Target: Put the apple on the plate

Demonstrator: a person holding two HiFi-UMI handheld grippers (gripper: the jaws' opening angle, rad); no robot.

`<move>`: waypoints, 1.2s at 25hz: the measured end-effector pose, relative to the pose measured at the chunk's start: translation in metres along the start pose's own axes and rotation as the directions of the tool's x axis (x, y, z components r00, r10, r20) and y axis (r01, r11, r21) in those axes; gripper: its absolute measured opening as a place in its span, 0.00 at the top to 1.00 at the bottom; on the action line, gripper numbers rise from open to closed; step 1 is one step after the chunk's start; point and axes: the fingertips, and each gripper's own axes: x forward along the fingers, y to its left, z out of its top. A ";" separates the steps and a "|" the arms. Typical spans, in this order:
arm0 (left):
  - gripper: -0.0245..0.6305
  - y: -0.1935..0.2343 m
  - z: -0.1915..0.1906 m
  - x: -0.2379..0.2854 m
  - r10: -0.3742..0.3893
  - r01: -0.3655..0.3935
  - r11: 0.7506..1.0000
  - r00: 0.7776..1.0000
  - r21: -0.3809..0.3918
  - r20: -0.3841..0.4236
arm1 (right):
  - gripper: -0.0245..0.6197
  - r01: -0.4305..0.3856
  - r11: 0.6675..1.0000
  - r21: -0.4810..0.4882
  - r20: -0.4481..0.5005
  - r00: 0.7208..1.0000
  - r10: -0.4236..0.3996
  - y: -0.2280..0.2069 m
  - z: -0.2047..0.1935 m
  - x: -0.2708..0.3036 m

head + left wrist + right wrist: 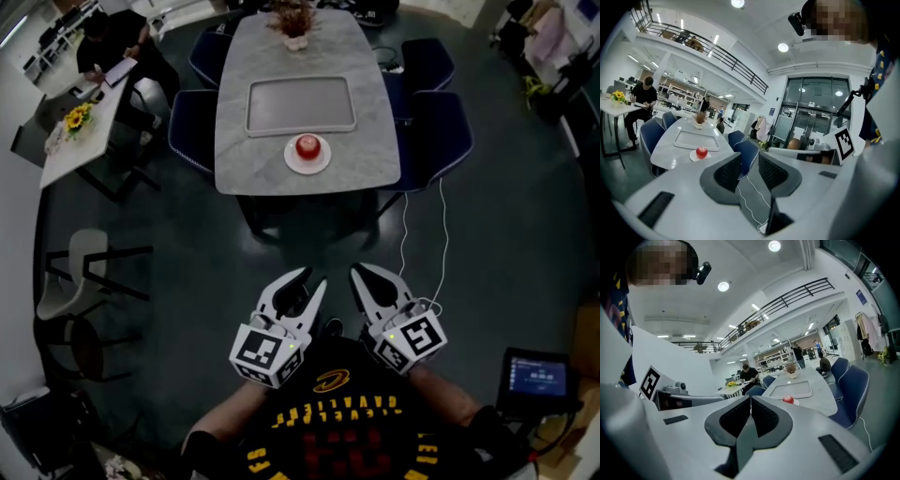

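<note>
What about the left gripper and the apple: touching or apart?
Apart. The head view shows the left gripper near the person, with floor between it and the apple on the table.

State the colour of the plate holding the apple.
White round plate, clearest in the head view.

Your grey table [242,141] carries a tray [300,105] at centre, a plate [290,162] at 6 o'clock, a potted plant [293,23] at 12.

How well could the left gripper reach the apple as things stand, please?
Probably not from here: the left gripper is held by the person's body, with open floor between it and the table. Nothing blocks the apple, which sits on the plate at the table's near edge.
</note>
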 end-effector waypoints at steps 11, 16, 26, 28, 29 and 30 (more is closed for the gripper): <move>0.78 0.063 0.021 0.052 -0.089 0.087 0.993 0.996 -0.076 -0.020 | 0.95 0.090 0.996 -0.009 -0.075 0.993 -0.091 -0.032 0.011 0.067; 0.78 0.091 0.035 0.059 -0.112 0.110 0.990 0.994 -0.092 -0.016 | 0.95 0.129 0.992 -0.013 -0.088 0.988 -0.130 -0.035 0.017 0.093; 0.78 0.129 0.048 0.074 -0.136 0.134 0.983 0.991 -0.125 -0.012 | 0.95 0.179 0.983 -0.036 -0.104 0.978 -0.182 -0.043 0.024 0.128; 0.78 0.133 0.049 0.078 -0.140 0.136 0.982 0.990 -0.132 -0.017 | 0.95 0.184 0.982 -0.040 -0.111 0.976 -0.187 -0.046 0.022 0.133; 0.78 0.134 0.049 0.080 -0.141 0.138 0.981 0.990 -0.134 -0.020 | 0.95 0.186 0.982 -0.040 -0.114 0.975 -0.190 -0.048 0.021 0.134; 0.78 0.135 0.048 0.082 -0.144 0.140 0.981 0.989 -0.135 -0.021 | 0.95 0.189 0.981 -0.038 -0.118 0.974 -0.192 -0.049 0.019 0.136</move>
